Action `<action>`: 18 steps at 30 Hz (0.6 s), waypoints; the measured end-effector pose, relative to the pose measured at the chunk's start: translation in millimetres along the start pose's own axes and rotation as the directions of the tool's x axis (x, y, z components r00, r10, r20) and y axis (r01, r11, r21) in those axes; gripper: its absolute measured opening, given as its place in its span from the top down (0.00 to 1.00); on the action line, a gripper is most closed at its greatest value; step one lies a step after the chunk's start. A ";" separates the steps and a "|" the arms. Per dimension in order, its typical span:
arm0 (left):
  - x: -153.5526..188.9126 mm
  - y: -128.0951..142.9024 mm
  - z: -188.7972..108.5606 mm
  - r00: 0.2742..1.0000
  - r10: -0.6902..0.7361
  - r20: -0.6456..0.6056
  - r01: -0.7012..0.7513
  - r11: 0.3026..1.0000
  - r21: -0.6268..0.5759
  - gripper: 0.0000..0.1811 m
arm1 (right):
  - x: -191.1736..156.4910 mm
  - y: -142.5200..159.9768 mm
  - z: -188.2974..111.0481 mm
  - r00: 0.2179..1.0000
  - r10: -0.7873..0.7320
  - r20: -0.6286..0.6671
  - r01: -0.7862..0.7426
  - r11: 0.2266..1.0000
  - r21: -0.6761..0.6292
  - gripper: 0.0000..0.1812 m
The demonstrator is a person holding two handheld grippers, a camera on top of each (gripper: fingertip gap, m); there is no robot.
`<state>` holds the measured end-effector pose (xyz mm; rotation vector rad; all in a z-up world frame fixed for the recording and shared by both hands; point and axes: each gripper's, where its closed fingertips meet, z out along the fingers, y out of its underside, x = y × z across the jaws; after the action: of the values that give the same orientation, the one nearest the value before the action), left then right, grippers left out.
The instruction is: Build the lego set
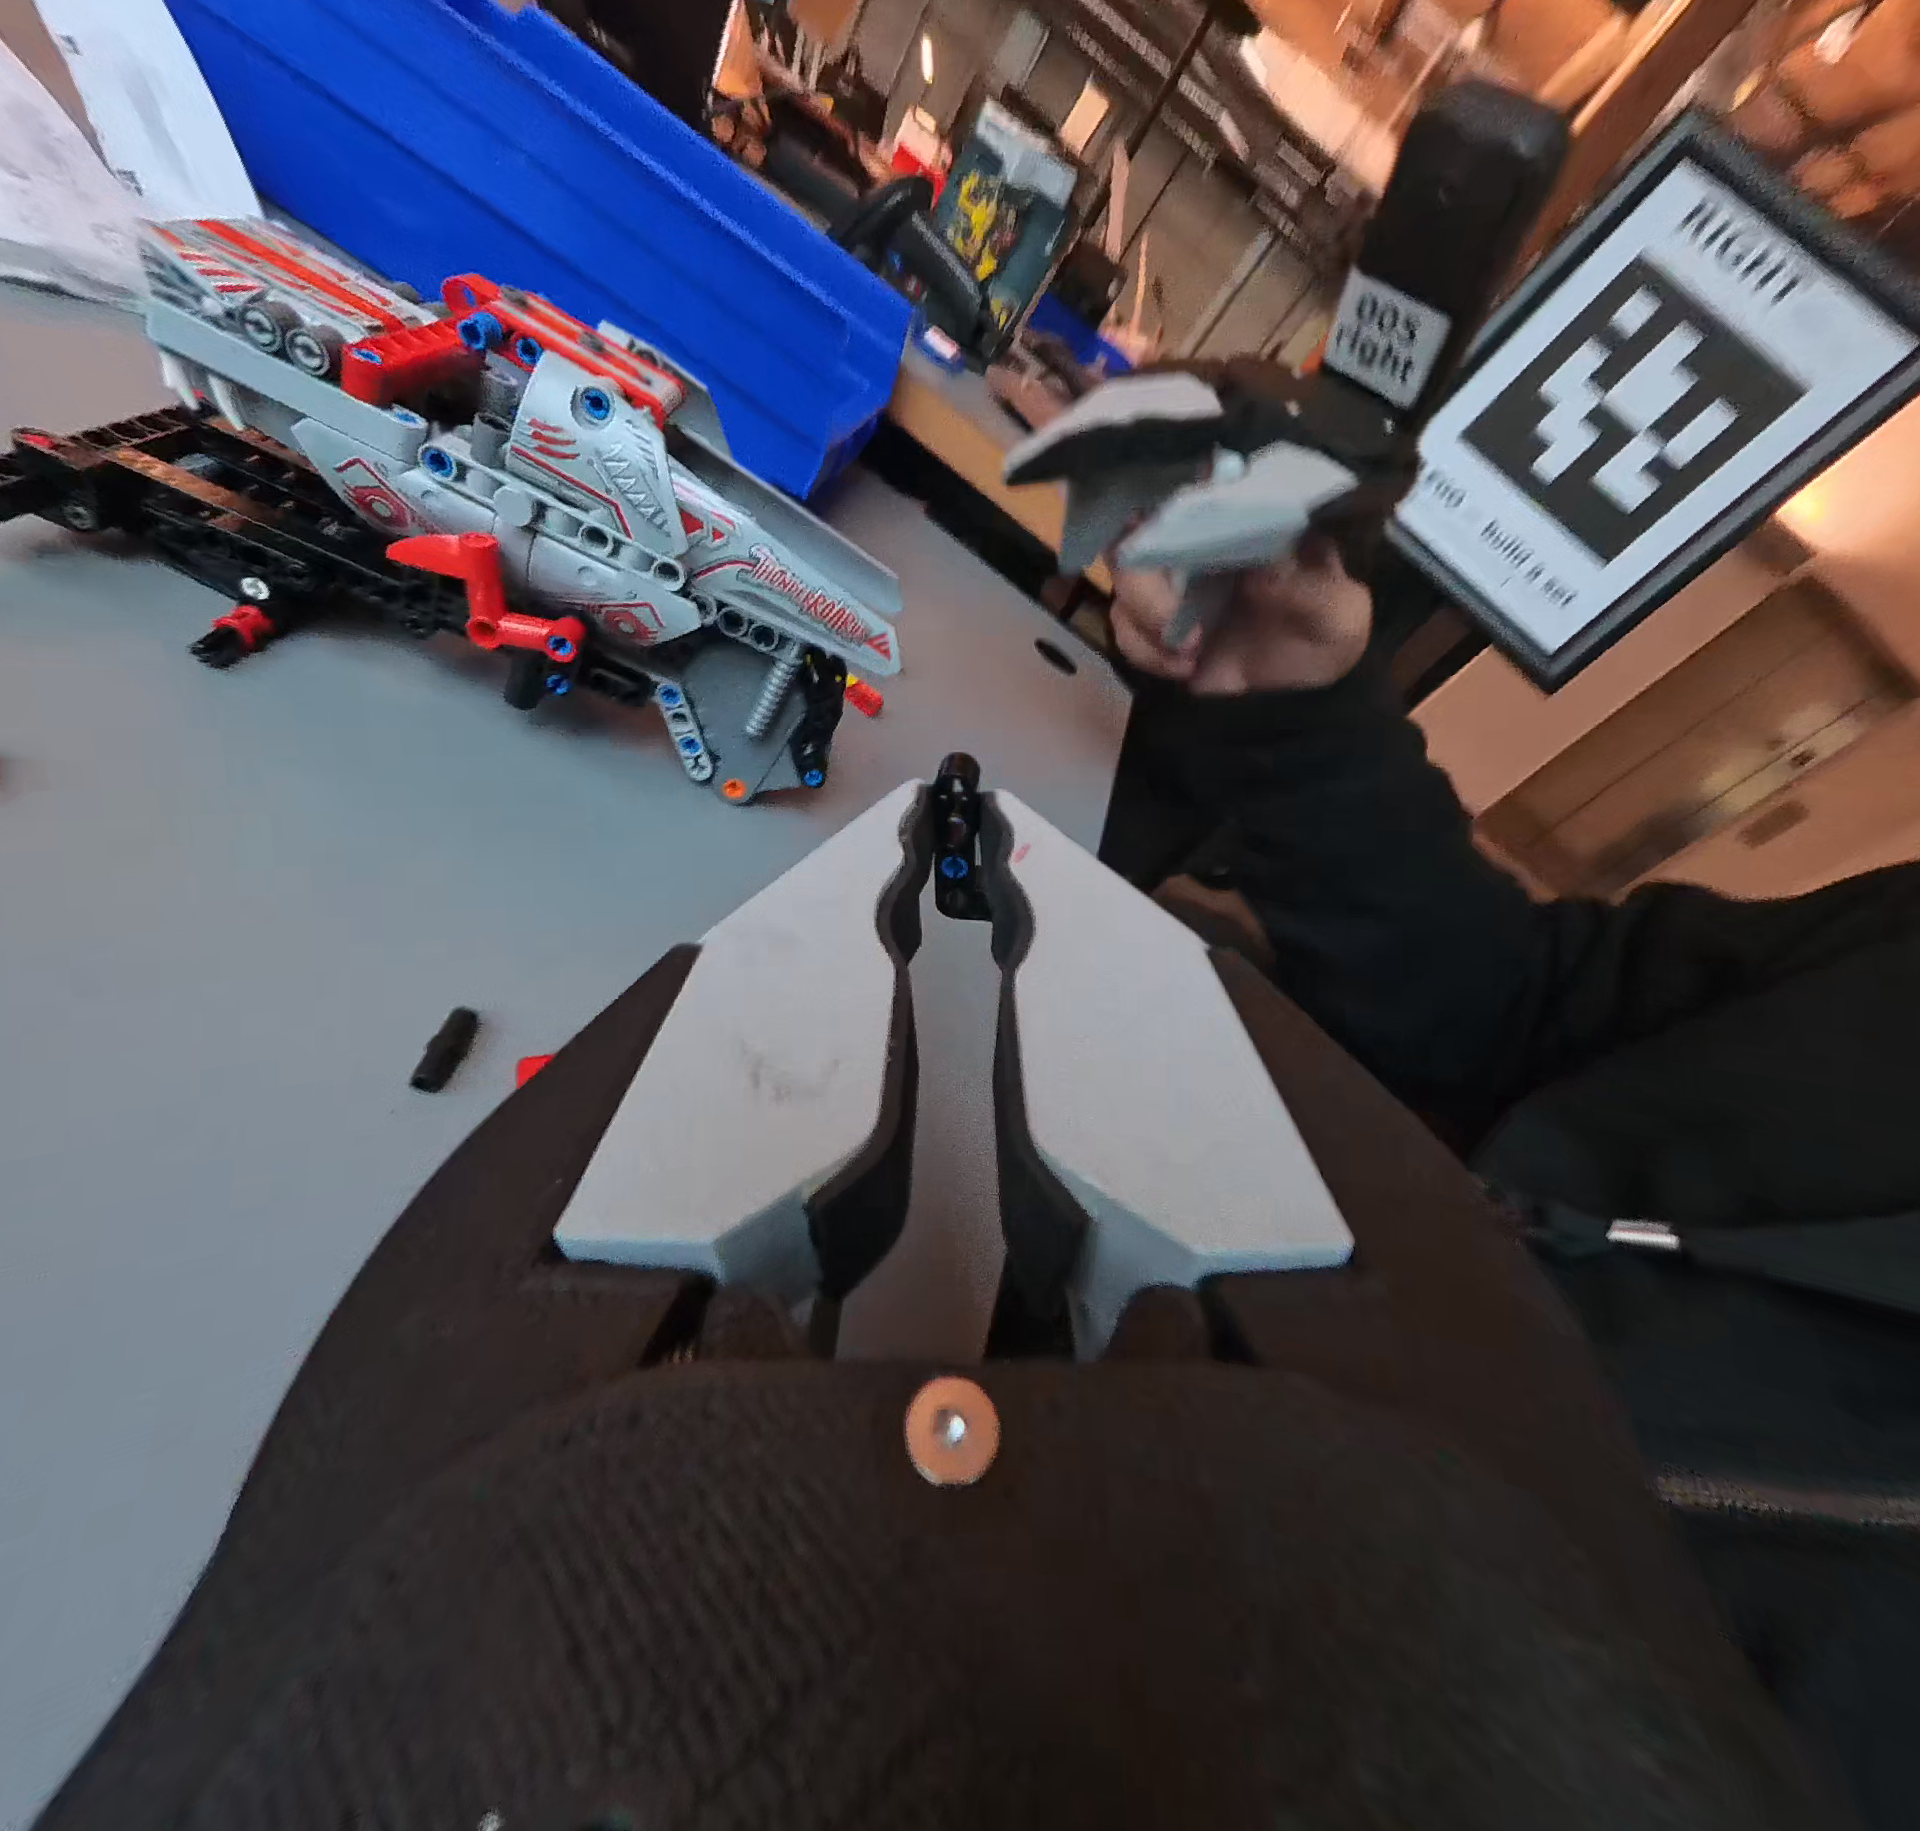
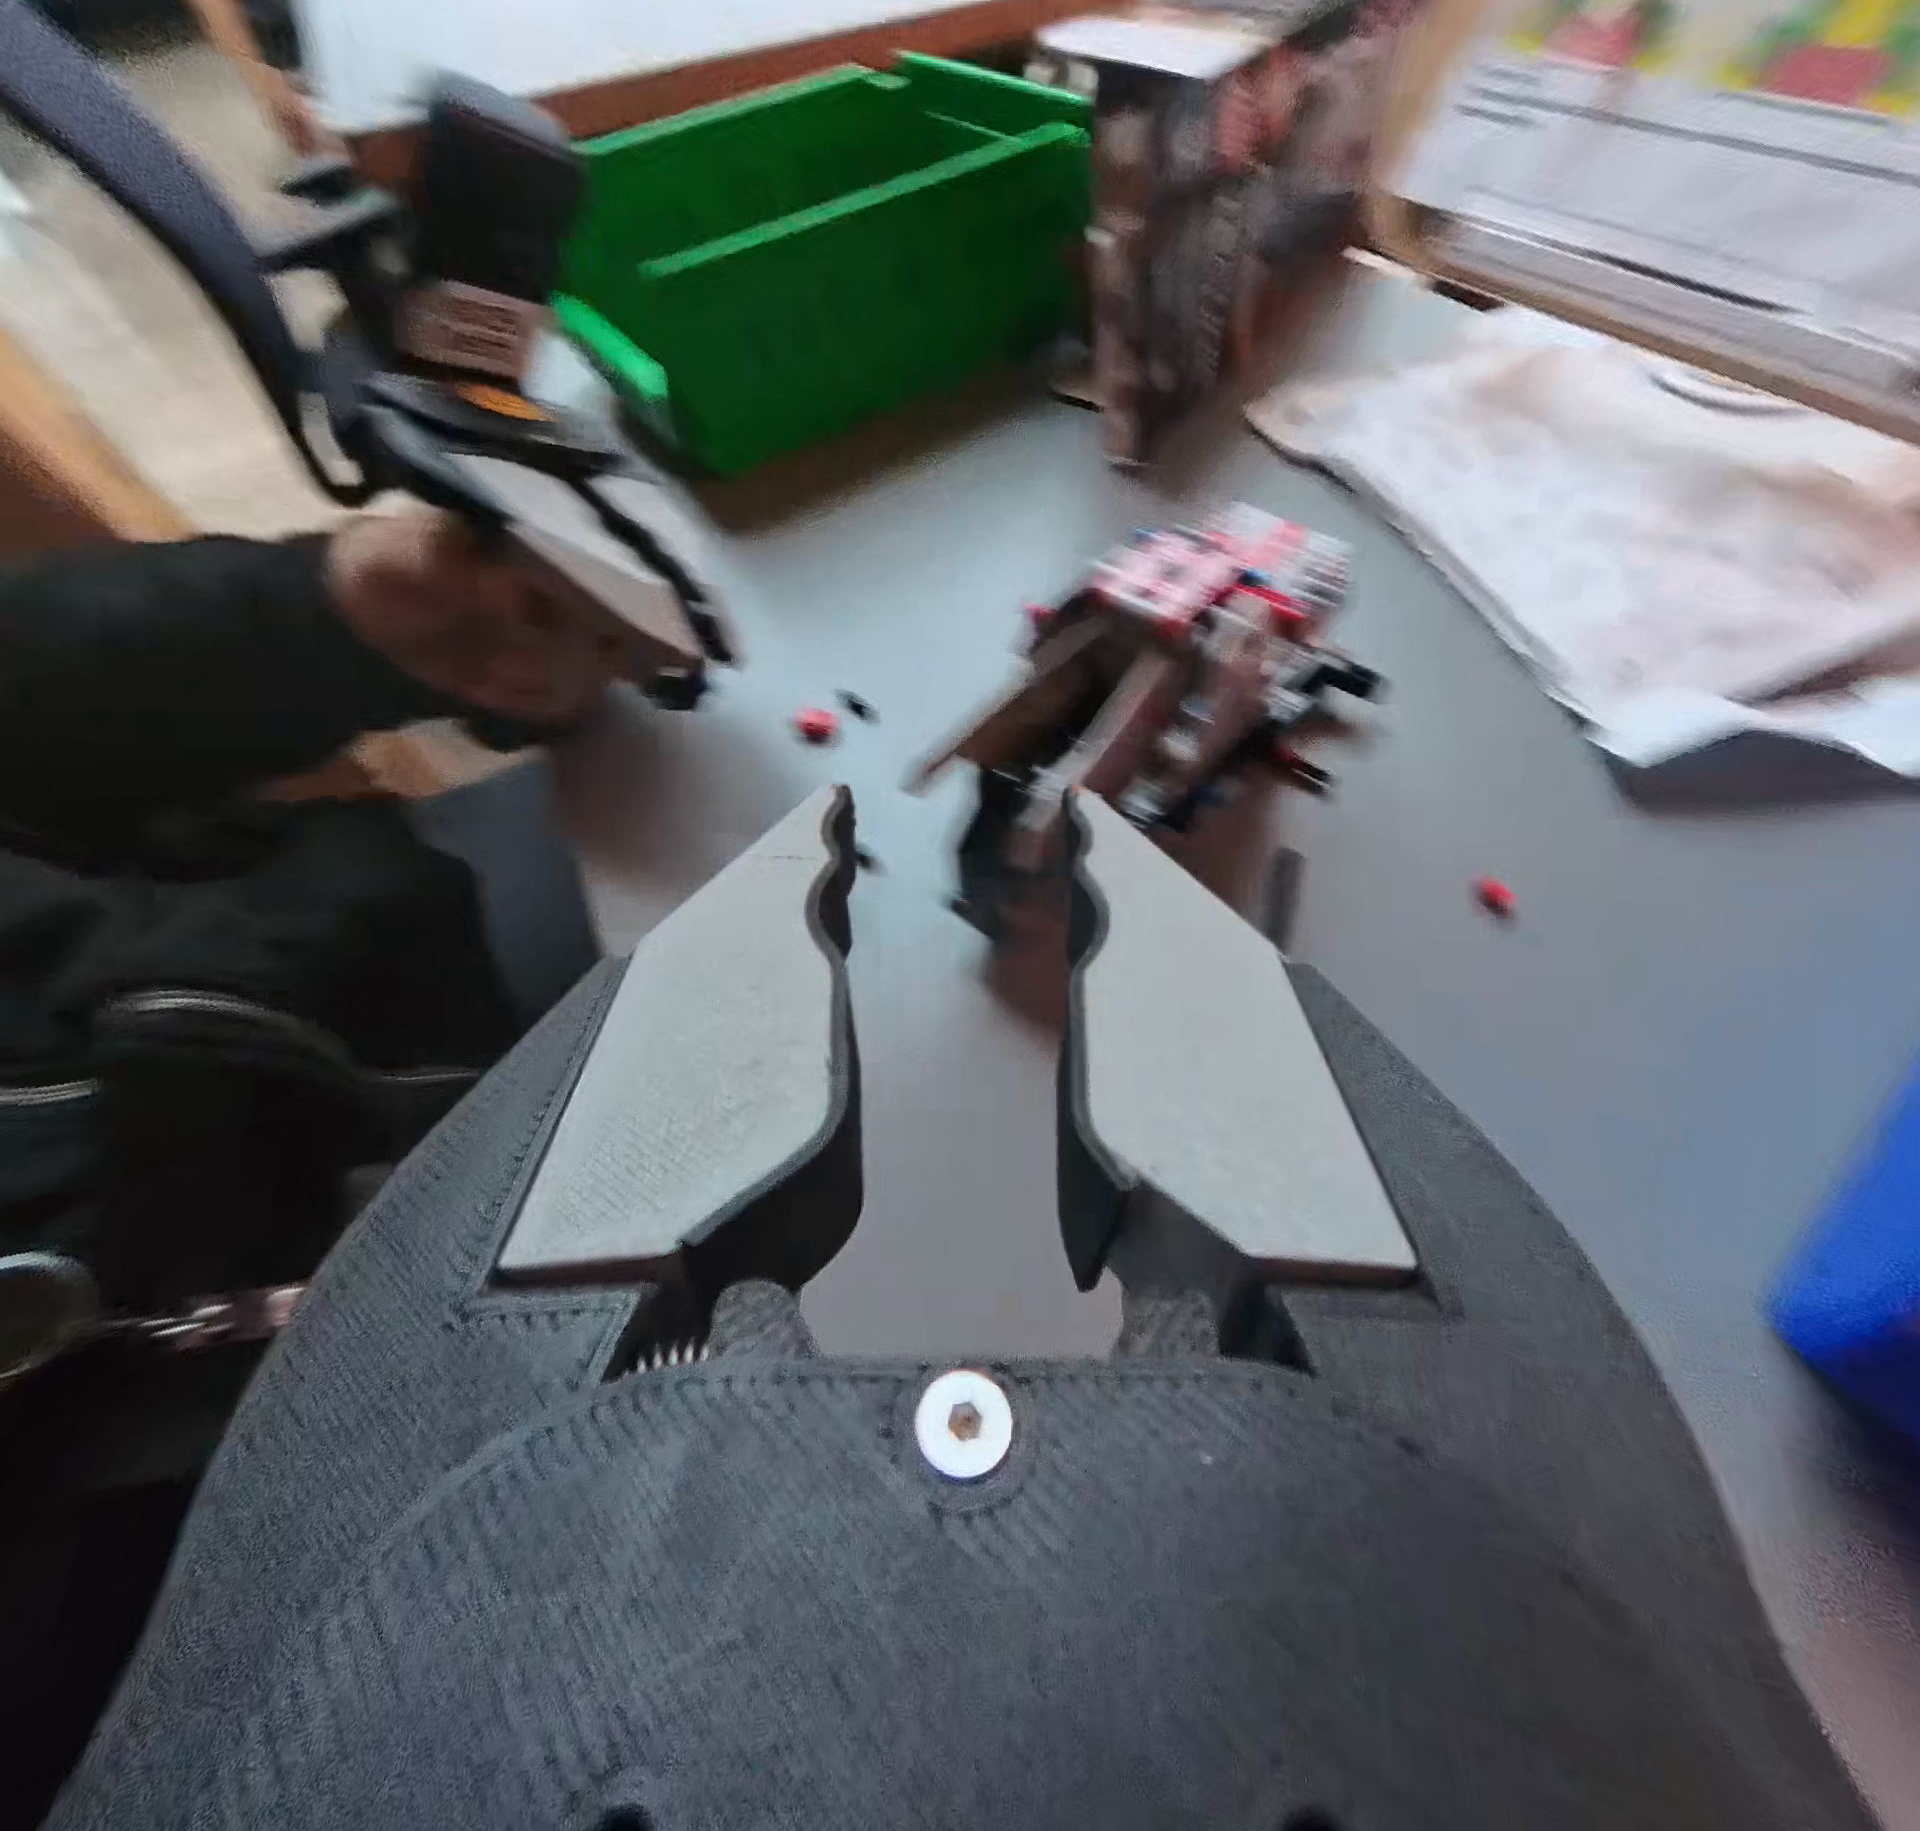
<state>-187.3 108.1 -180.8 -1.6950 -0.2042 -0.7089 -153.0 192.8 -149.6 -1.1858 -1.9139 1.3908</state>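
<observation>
A grey, red and black lego model [image 1: 499, 493] lay on its side on the tabletop [image 1: 312, 898]. A small black beam piece [image 1: 956, 836] with a blue pin sat pinched upright; a loose black pin [image 1: 445, 1050] lay nearby.

Looking down over the right gripper [image 2: 961, 825], fingers spread apart with nothing between them, above a grey table [image 2: 1558, 1106]. Showing a blurred lego model [image 2: 1164, 680] lying just beyond the fingertips. Catching the left gripper [image 2: 675, 675] at left, pinching a small black piece [image 2: 677, 687]. Standing farther back, a green bin [image 2: 831, 254]; lying at right, papers [image 2: 1621, 534].
</observation>
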 end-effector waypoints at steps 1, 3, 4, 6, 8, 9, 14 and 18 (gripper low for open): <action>1.9 -2.3 0.4 1.000 -0.011 -0.013 0.012 1.000 0.023 0.97 | -17.1 -0.7 9.2 0.999 -0.016 0.039 0.017 1.000 -0.012 0.80; 10.1 -7.3 0.6 0.999 0.019 -0.050 -0.016 0.998 0.067 0.97 | -43.8 8.0 31.7 0.996 -0.057 0.073 0.062 0.996 -0.068 0.82; 17.1 -9.5 0.4 0.996 0.047 -0.079 -0.040 0.995 0.090 0.97 | -55.2 13.8 42.6 0.994 -0.072 0.086 0.081 0.992 -0.095 0.82; 25.3 -9.8 1.4 0.991 0.088 -0.103 -0.077 0.991 0.105 0.97 | -74.3 19.7 60.0 0.990 -0.086 0.113 0.098 0.989 -0.107 0.82; 36.7 -10.6 1.9 0.981 0.117 -0.154 -0.096 0.986 0.134 0.97 | -83.4 19.3 71.4 0.991 -0.082 0.104 0.091 0.992 -0.085 0.84; 42.2 -11.4 1.7 0.976 0.119 -0.184 -0.092 0.984 0.152 0.97 | -86.7 19.8 75.1 0.991 -0.079 0.104 0.087 0.993 -0.080 0.84; 45.0 -9.4 1.7 0.969 0.078 -0.233 -0.044 0.988 0.146 0.97 | -80.8 16.0 66.7 0.985 -0.156 0.068 0.162 0.984 -0.079 0.88; 40.0 -5.1 5.4 0.972 0.024 -0.232 0.001 0.994 0.108 0.97 | -79.3 4.2 52.6 0.976 -0.205 0.074 0.208 0.978 -0.033 0.95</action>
<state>-156.0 104.8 -154.9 -1.4953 -0.0656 -0.8661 -153.0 98.8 -164.6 -0.9362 -2.0577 1.3028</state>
